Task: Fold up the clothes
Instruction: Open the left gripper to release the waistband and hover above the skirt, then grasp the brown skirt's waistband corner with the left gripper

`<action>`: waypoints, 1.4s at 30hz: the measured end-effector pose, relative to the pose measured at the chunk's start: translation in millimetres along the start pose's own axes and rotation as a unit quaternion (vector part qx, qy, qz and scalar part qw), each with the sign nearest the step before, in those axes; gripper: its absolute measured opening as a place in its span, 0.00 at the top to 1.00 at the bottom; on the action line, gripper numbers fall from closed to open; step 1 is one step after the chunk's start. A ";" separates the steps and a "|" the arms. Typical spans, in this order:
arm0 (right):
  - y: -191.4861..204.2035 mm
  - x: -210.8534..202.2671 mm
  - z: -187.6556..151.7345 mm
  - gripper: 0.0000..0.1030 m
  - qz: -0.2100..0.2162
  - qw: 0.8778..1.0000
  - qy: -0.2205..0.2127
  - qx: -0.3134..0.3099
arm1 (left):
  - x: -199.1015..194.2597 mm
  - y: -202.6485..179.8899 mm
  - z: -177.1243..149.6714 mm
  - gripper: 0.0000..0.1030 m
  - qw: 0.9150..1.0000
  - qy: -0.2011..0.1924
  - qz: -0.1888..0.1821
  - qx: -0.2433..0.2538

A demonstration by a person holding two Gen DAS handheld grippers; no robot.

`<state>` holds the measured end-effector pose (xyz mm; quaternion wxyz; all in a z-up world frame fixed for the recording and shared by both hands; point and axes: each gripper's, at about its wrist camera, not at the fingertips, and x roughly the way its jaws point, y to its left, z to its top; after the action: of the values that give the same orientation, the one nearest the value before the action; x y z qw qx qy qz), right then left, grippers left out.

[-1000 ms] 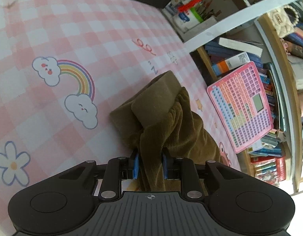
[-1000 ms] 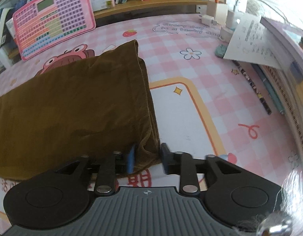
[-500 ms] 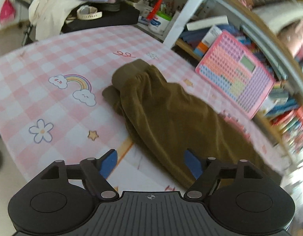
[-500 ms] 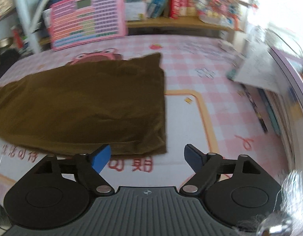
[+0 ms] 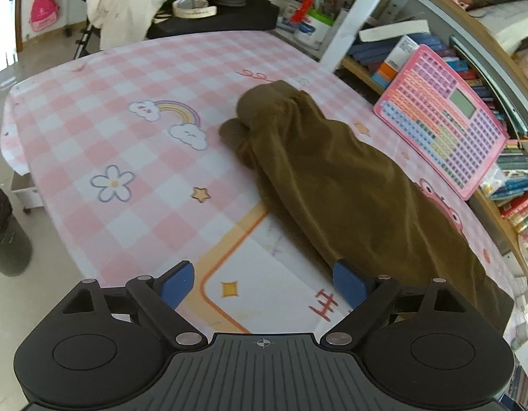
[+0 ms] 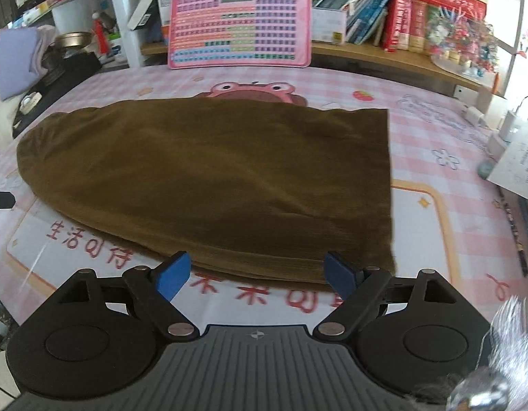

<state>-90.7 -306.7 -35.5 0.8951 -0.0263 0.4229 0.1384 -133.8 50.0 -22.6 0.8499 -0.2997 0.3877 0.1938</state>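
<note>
With the jaws of our left gripper (image 5: pixel 263 282) opening and those of our right gripper (image 6: pixel 256 274) spread wide, neither grasping anything, the olive-brown corduroy trousers (image 6: pixel 209 178) lie flat on the pink checked tabletop (image 5: pixel 127 144); next we should pinch both layers at matching corners.

Daylight, bright and even. Blown-out glare right of the bookshelf (image 6: pixel 384 51) in the right wrist view; washed-out floor (image 5: pixel 3 68) at far left in the left one. Soft shadows under the brown garment (image 6: pixel 212 178). Heavy fisheye bending at edges; centres sharp, corners smeared.
</note>
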 end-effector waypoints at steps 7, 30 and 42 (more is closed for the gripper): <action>22.3 9.8 9.2 0.18 -0.014 1.000 0.008 0.013 | 15.2 8.1 13.0 0.12 1.000 0.026 -0.008 -0.003; 146.0 75.3 52.5 0.17 -0.048 0.997 -0.041 -0.033 | 68.0 58.1 78.0 0.19 0.987 0.025 -0.136 -0.081; 180.0 101.8 41.6 0.19 -0.062 0.993 -0.009 -0.097 | 93.3 39.3 93.3 0.20 0.979 0.048 -0.176 -0.092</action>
<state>-46.6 -104.1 -74.1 0.8989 -0.1380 0.3971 0.1234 -47.0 149.9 -60.6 0.8197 -0.4494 0.3498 0.0614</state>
